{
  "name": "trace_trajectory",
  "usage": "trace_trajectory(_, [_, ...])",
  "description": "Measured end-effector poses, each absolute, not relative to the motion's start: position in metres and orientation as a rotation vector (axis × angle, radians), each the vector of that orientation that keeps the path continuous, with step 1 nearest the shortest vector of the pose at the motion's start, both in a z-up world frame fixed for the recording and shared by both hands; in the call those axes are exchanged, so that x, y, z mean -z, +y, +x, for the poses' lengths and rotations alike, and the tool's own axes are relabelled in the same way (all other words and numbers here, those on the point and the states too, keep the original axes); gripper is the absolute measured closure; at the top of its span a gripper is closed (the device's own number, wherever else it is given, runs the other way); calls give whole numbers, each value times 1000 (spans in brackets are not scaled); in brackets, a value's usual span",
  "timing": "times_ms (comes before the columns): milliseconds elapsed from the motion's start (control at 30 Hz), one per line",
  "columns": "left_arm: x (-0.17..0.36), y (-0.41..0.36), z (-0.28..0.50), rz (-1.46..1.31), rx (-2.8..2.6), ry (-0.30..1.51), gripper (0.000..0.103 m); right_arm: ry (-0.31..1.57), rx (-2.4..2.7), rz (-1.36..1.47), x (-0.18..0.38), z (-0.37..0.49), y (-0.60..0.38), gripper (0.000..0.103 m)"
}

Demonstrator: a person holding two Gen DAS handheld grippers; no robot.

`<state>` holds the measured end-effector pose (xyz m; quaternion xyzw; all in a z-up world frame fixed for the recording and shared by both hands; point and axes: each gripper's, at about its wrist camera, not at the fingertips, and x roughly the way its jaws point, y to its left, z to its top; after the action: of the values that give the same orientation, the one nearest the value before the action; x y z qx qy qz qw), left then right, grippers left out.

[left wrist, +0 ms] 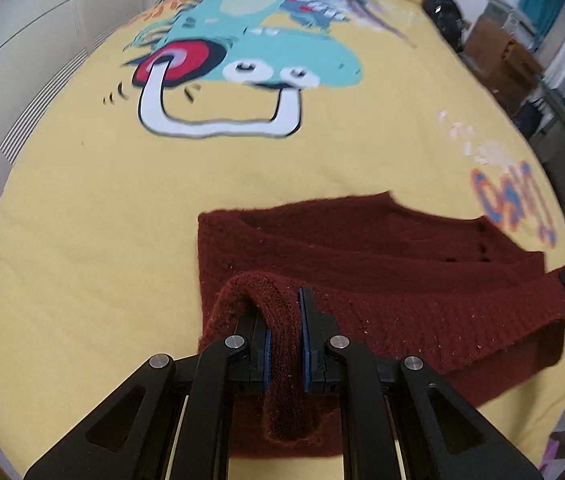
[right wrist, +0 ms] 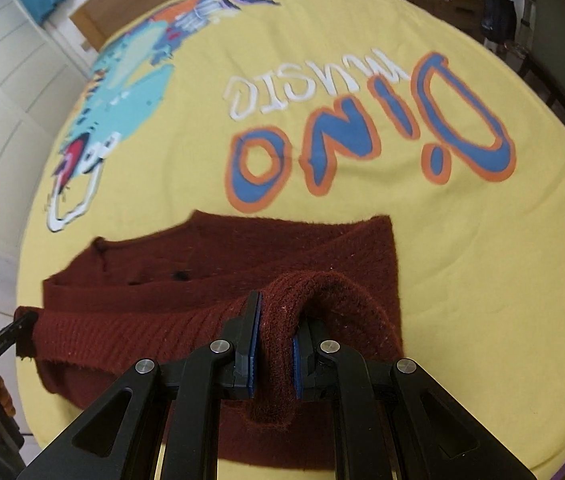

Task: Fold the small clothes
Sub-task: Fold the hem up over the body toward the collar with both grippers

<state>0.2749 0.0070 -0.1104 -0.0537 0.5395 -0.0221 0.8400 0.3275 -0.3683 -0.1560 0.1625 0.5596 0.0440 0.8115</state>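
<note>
Both grippers, left gripper (left wrist: 284,334) and right gripper (right wrist: 273,338), are pinching the maroon knitted sweater's (left wrist: 382,264) hem, jaws narrowed on bunched fabric, lifting it above the yellow bedspread (left wrist: 102,220)

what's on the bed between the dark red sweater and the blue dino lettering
Nothing: in the right wrist view only a bare strip of yellow bedspread separates the sweater from the DINO lettering.

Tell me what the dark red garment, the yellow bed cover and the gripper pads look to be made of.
Dark red cardigan: chunky knit, likely wool or acrylic; visible ribbed rows, fuzzy matte surface.
Yellow bed cover: soft woven or fleece fabric, matte, with a printed cartoon and lettering; exact fibre unclear.
Pads on the fingers: blue, probably rubber or foam, set in black, slightly glossy plastic-looking frames with silver metal pins.
</note>
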Motion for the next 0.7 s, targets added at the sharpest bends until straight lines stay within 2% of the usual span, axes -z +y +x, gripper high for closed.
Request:
trace_trajectory(133, [128,5,277,-71,14,1158,93,1238,-83,343,173,334,-363,86])
trace_trajectory(200, [131,5,276,-68,9,1159,92,1236,-74,338,174,334,-362,76])
trace_trajectory(233, [132,5,276,-67,8,1165,90,1228,-70,338,172,332,-362,66])
trace_trajectory(267, [132,6,274,-67,4,1173,87,1222,-68,338,170,331,-362,52])
trace_trajectory(300, [133,7,274,-68,0,1183,86,1203,-66,336,165,330,-362,42])
trace_trajectory(333, [132,8,274,-76,0,1191,83,1184,-63,333,160,328,-362,28])
trace_trajectory(400, [127,9,272,-88,-4,1192,74,1149,-70,324,149,324,-360,25])
trace_trajectory(433, [122,8,269,-95,1,1184,62,1135,-74,318,144,322,-359,24])
trace_trajectory(467, [117,8,267,-98,2,1176,44,1117,-83,306,136,319,-357,22])
trace_trajectory(533, [104,3,261,-97,14,1144,25,1086,-95,283,124,313,-352,19])
trace_trajectory(600, [92,-2,255,-91,32,1115,19,1057,-116,257,114,306,-343,15])
trace_trajectory(667, [83,-7,249,-79,39,1084,6,1038,-133,239,108,299,-334,0])
trace_trajectory(700, [78,-11,246,-72,46,1066,3,1022,-145,227,105,293,-328,0])
